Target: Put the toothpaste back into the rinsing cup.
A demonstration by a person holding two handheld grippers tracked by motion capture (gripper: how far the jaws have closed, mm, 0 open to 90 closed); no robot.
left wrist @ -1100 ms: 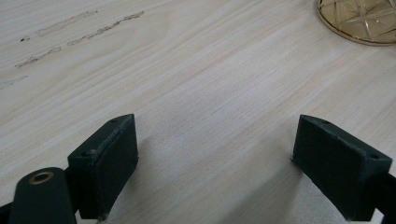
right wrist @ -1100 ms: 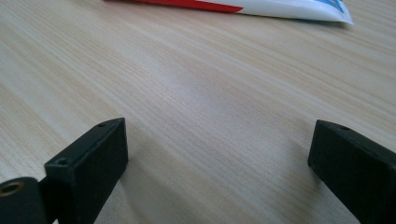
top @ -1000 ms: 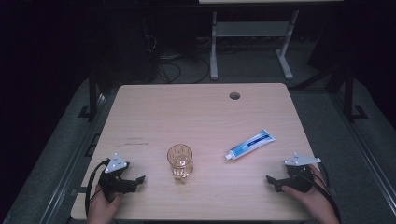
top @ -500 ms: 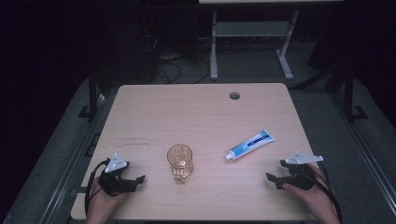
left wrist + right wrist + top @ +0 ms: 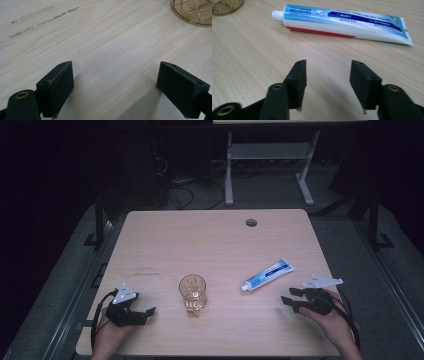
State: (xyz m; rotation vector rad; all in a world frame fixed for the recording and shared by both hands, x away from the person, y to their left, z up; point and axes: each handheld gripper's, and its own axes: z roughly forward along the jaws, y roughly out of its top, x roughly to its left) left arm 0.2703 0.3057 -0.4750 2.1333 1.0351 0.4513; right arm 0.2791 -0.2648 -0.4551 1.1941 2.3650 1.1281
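Observation:
An amber cut-glass tumbler (image 5: 193, 293) stands upright near the table's front middle; its base (image 5: 193, 11) shows at the top right of the left gripper view. A blue and white toothpaste tube (image 5: 268, 275) lies to the tumbler's right, cap toward it, and stretches across the top of the right gripper view (image 5: 344, 23). My left gripper (image 5: 145, 314) rests at the front left, open and empty (image 5: 116, 87). My right gripper (image 5: 289, 297) sits at the front right, short of the tube; its jaws have just been closing and stand partly apart with nothing between them (image 5: 328, 80).
The pale wooden table (image 5: 210, 245) has a cable hole (image 5: 251, 222) near its far edge and faint scuff marks (image 5: 37, 17) at the left. Dark floor, cables and a white desk frame (image 5: 270, 165) lie beyond the table.
The right gripper has shifted slightly and its jaws stand closer together than before. The left gripper, the tumbler and the tube have not moved.

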